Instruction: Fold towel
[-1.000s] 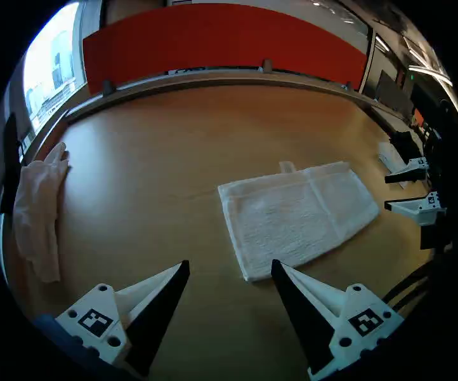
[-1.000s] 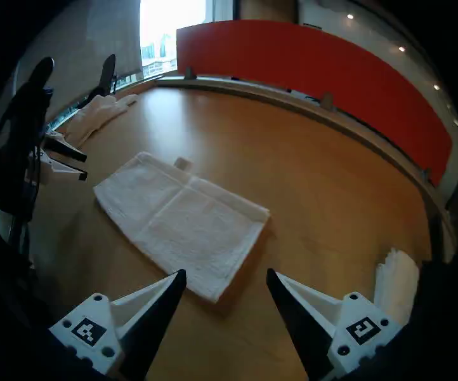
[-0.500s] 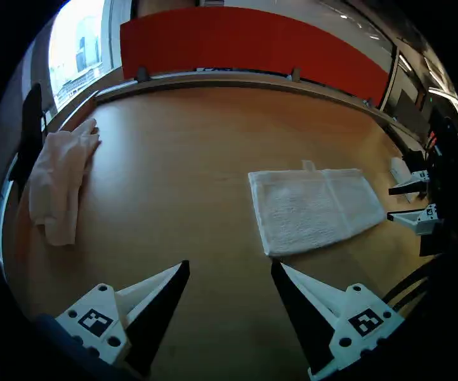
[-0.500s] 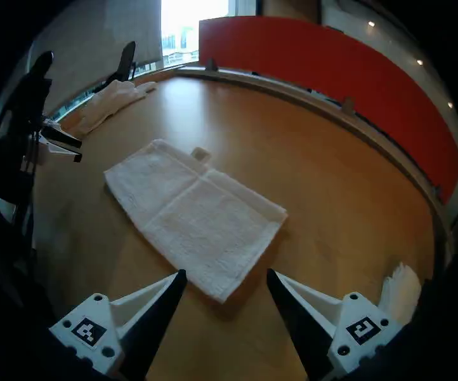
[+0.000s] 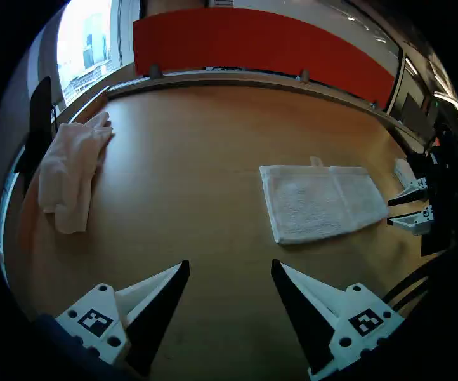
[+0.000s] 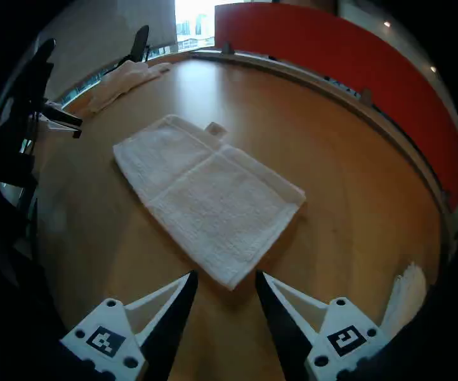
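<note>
- The towel is white and lies flat as a rectangle, apparently folded over once or more, with a small loop on its far edge. It rests on a wooden table directly ahead of the right gripper.
- The right gripper's fingers stand a narrow gap apart and are not closed. The towel's nearest corner shows just between their tips, and nothing appears pinched.
- The left gripper is spread wide and holds nothing. The towel lies ahead of it and off to its right, well apart from its tips.
- A crumpled cloth lies far to the left gripper's left, away from the work.
- Risk: if the right gripper closes on so little cloth, it may catch only the top layer or slip off. The layers would then peel apart instead of lifting together.
- Risk: with the left gripper this far off, lifting by one corner would likely drag and skew the towel across the smooth table.
</note>
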